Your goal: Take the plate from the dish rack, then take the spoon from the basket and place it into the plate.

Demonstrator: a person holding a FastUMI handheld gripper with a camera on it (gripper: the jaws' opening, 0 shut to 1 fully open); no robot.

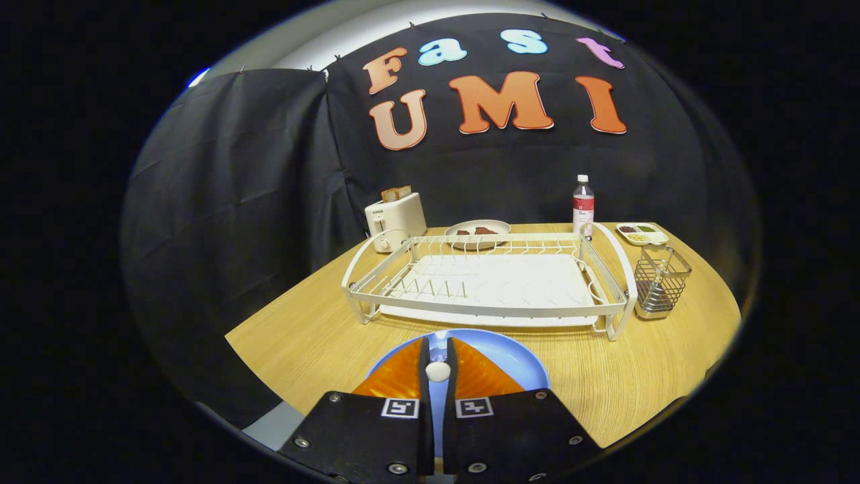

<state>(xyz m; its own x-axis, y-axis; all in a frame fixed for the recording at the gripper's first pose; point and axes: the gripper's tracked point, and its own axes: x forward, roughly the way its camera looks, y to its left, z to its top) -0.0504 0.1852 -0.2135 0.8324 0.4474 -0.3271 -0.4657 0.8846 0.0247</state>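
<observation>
A blue plate (514,355) lies flat on the wooden table (316,336), just in front of the white dish rack (490,310). My gripper (437,341) hovers over the plate with its fingers drawn close together. A small white rounded piece, seemingly the spoon (437,371) seen end-on, is pinched between them. The rest of the spoon is hidden by the fingers. The rack holds no dishes. The wire basket (660,279) stands to the right of the rack and looks empty.
Behind the rack are a white toaster (396,218) with bread in it, a plate of food (478,232), a bottle (583,208) and a small divided dish (641,232). The table's front edge runs close below the blue plate.
</observation>
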